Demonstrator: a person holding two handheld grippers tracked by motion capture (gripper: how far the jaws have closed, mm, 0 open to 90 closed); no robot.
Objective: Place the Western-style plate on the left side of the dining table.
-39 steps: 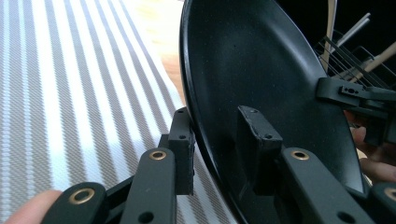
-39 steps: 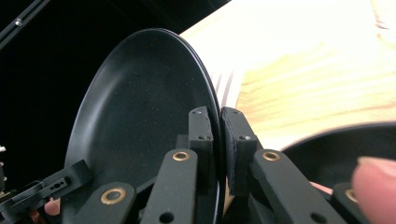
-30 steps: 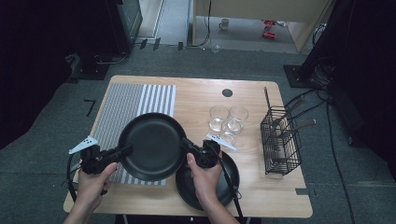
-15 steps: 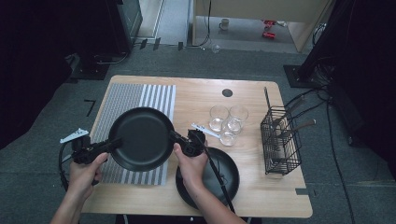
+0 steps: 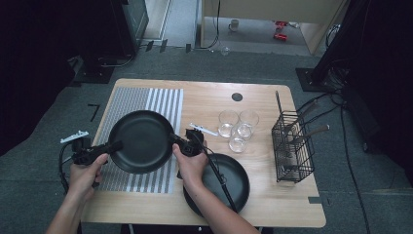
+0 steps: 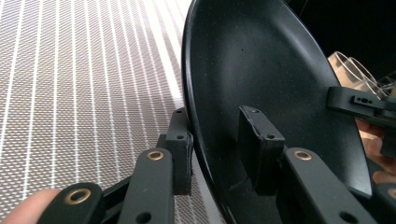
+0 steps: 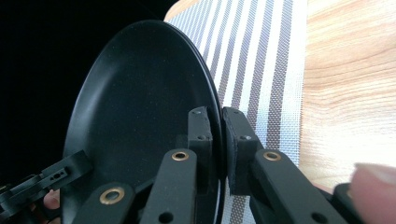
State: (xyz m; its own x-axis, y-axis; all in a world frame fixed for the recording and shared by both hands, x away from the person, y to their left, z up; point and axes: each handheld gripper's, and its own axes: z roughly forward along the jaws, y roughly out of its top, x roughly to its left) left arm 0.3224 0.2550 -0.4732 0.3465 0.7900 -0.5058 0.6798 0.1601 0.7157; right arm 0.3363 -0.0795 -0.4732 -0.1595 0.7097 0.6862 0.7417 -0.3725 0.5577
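Note:
A round black pan (image 5: 141, 141) hangs between my two grippers over the grey striped placemat (image 5: 146, 100). At the pan's left edge my left gripper (image 5: 117, 145) straddles the rim. In the left gripper view one pad lies under the pan (image 6: 261, 70) and the other inside it, my left gripper (image 6: 217, 149) shut on the rim. On the opposite edge my right gripper (image 5: 174, 141) pinches the rim. In the right gripper view the pan (image 7: 140, 93) stands on edge, and my right gripper (image 7: 217, 140) clamps its thin rim tightly.
A second black pan (image 5: 234, 183) lies on the wooden table (image 5: 272, 204) near the front edge, under my right forearm and cable. Three clear glasses (image 5: 237, 127) stand mid-table. A black wire basket (image 5: 292, 146) with utensils stands at the right.
Both hands have carried the pan to the left and a little farther from the person, off the second pan and over the striped placemat. Both grips look unchanged.

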